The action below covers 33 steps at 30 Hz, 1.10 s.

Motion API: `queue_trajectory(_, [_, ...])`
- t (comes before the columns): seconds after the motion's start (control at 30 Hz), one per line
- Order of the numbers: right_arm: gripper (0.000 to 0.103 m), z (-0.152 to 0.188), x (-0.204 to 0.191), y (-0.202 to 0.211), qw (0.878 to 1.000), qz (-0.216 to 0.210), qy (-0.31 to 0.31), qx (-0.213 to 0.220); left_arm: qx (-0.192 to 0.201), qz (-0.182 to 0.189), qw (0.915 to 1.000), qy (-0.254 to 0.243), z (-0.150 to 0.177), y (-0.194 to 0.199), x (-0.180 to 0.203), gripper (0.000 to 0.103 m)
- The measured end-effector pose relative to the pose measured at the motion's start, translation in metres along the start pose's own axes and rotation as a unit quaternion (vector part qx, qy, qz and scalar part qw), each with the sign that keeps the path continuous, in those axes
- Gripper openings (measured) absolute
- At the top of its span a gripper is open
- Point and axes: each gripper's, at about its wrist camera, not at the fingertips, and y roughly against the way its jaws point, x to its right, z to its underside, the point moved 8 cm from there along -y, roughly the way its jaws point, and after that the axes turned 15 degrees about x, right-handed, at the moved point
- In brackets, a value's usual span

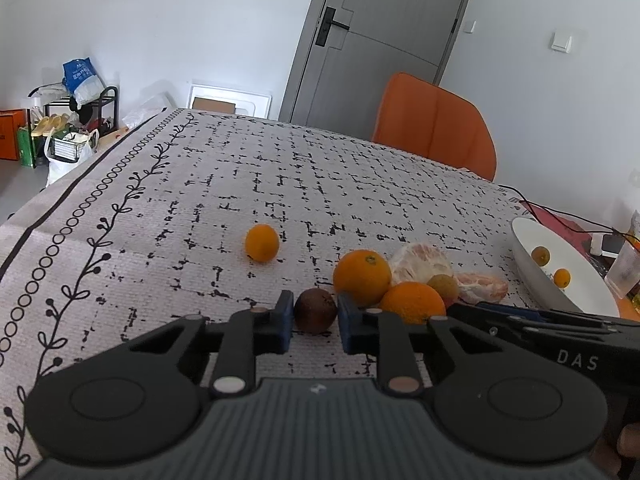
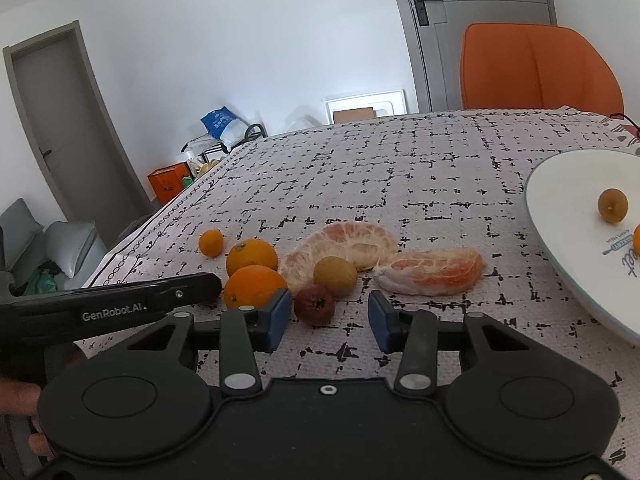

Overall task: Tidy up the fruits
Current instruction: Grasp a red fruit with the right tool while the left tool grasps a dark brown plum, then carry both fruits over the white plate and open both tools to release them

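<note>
A dark brown wrinkled fruit (image 1: 315, 311) lies on the tablecloth between the blue pads of my left gripper (image 1: 314, 322); the jaws stand close on either side of it, open. It also shows in the right wrist view (image 2: 314, 305), just ahead of my open, empty right gripper (image 2: 329, 320). Two oranges (image 1: 362, 277) (image 1: 412, 302), a small yellow-green fruit (image 2: 335, 276), two peeled pomelo pieces (image 2: 352, 242) (image 2: 430, 272) and a small kumquat (image 1: 262, 242) lie nearby. A white plate (image 2: 560, 216) on the right holds two small fruits (image 2: 613, 205).
An orange chair (image 1: 434, 124) stands at the table's far side. A plastic cup (image 1: 624, 270) and cables (image 1: 560, 216) sit beyond the plate. The table's left edge (image 1: 80, 176) drops to a cluttered floor with a rack and bags.
</note>
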Motion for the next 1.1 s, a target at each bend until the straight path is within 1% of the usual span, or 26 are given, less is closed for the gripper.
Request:
queue_trajectory(0.13, [0.038,0.003,-0.001,-0.004,1.000,-0.001,0.002,-0.003,0.002,-0.001,1.0000,0.001,-0.001,0.003,-0.001,0.022])
queue_trajectory(0.2, [0.032,0.004,-0.003,-0.005,1.000,-0.004,0.004,-0.002,0.005,-0.002,1.0000,0.001,-0.003,0.005,-0.002,0.022])
queue_trajectory(0.23, [0.025,0.005,-0.003,-0.005,1.000,-0.005,0.004,-0.003,0.006,-0.002,1.0000,0.001,-0.004,0.007,-0.002,0.022])
queue_trajectory(0.27, [0.021,0.005,-0.004,-0.006,1.000,-0.007,0.003,-0.005,0.007,-0.003,1.0000,0.000,-0.005,0.008,-0.002,0.022])
queue_trajectory(0.47, [0.021,0.003,-0.005,0.003,1.000,-0.013,-0.004,0.003,0.014,-0.003,0.9999,-0.007,-0.010,0.015,0.003,0.022])
queue_trajectory(0.67, [0.021,-0.006,0.003,0.019,1.000,-0.010,-0.010,0.021,0.024,0.005,0.9996,-0.018,-0.016,0.020,0.019,0.022])
queue_trajectory(0.87, [0.021,-0.013,0.015,0.037,0.999,-0.003,-0.017,0.040,0.028,0.020,0.9989,-0.032,-0.018,0.023,0.041,0.022])
queue_trajectory(1.1, [0.021,-0.018,0.033,0.055,0.998,0.017,-0.020,0.057,0.035,0.042,0.9976,-0.042,-0.022,0.024,0.065,0.022])
